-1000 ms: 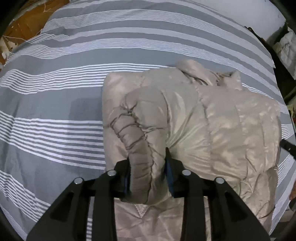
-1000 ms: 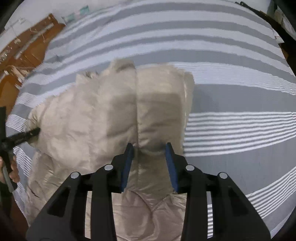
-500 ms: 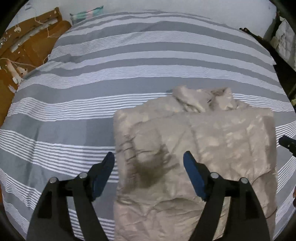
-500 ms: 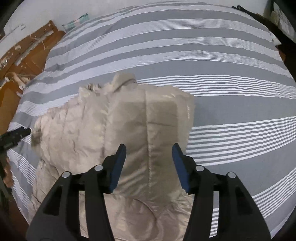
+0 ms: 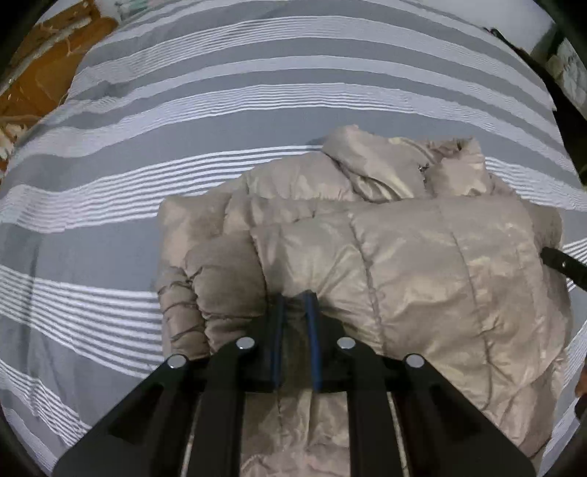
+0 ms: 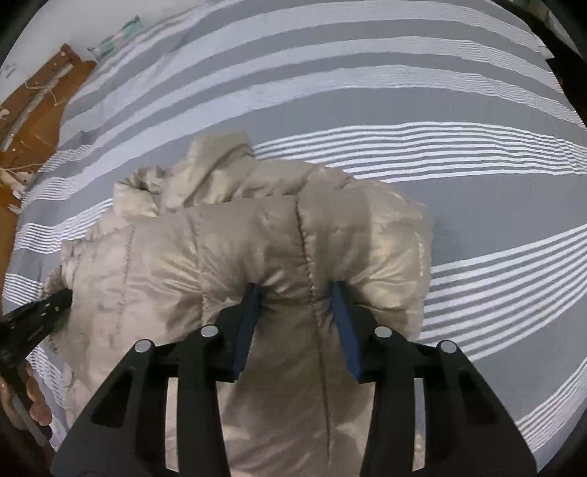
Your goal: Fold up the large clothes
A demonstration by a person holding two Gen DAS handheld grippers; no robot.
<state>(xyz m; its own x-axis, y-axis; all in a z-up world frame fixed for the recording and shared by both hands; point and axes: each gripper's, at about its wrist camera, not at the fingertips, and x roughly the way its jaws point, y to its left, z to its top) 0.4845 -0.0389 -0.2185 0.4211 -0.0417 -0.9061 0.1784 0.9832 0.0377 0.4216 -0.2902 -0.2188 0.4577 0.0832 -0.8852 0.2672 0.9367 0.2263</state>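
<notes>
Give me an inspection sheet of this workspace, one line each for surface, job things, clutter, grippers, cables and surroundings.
Surface: bed with grey and white striped cover, lightly wrinkled.
Job's things: beige quilted puffer jacket, partly folded, collar at the far end, lying on the cover.
Clutter: nothing seen on the cover; a small striped item lies past its far corner.
Grippers: left gripper has its jaws shut, pinching a fold of the jacket; right gripper has its jaws closing, with a thick bunch of the jacket between them and the pads pressing into it.
Cables: pale cords or sticks lie on the floor, too small to tell which.
Surroundings: brown wooden floor beside the bed, littered with debris.
</notes>
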